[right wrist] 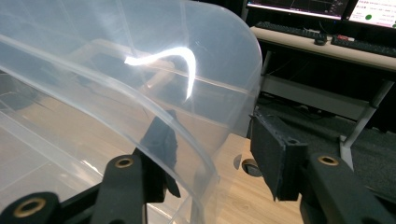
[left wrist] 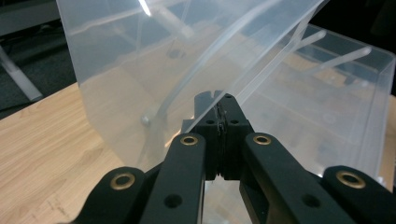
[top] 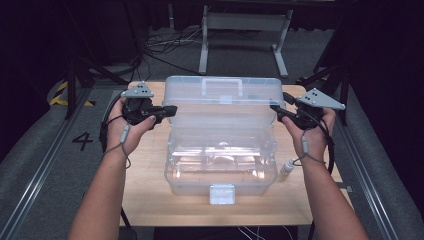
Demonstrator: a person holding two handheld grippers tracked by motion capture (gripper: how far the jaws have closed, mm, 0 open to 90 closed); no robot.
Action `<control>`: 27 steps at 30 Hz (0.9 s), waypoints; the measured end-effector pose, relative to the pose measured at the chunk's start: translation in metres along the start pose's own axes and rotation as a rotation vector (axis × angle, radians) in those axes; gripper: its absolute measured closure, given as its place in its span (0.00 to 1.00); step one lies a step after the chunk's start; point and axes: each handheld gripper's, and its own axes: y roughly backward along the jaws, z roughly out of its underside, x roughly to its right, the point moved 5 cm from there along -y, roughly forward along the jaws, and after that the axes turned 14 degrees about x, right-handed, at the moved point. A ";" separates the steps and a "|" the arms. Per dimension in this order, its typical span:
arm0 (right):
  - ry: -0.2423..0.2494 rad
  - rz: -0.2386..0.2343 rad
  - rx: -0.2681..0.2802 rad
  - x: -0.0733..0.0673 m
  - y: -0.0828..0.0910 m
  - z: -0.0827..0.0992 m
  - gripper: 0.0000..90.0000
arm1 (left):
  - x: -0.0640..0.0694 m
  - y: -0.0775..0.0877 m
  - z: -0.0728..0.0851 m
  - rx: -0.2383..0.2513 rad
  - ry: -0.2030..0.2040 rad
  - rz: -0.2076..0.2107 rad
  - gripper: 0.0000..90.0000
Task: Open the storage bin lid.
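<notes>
While the clear plastic box sat in the middle of the bench, its lid stood raised at the back, handle uppermost, so I judged the opening largely done. My left tool had its jaws pressed together at the lid's left edge; in the left gripper view they met tip to tip against the lid's side wall, though I could not tell whether any plastic was caught between them. My right tool had its jaws apart, straddling the lid's right rim, one jaw behind the clear wall and the other outside it, not yet closed. The latch hung free at the front. A small white bottle lay just beside the box's right end. What seemed left was tipping the lid fully back, or steadying it, and reaching inside.
</notes>
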 end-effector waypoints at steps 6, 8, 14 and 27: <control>-0.003 0.018 0.022 0.001 -0.001 -0.003 0.68 | -0.001 -0.001 0.000 0.004 0.007 -0.003 0.99; 0.011 0.028 0.026 0.001 -0.001 -0.004 0.69 | -0.001 -0.002 0.000 0.007 0.012 -0.006 0.99; 0.034 0.050 0.008 0.003 -0.002 -0.004 0.78 | -0.004 -0.003 -0.003 0.013 0.009 -0.016 0.98; -0.018 0.044 -0.013 0.009 -0.006 -0.007 0.82 | -0.001 0.031 0.012 0.038 0.014 -0.028 0.93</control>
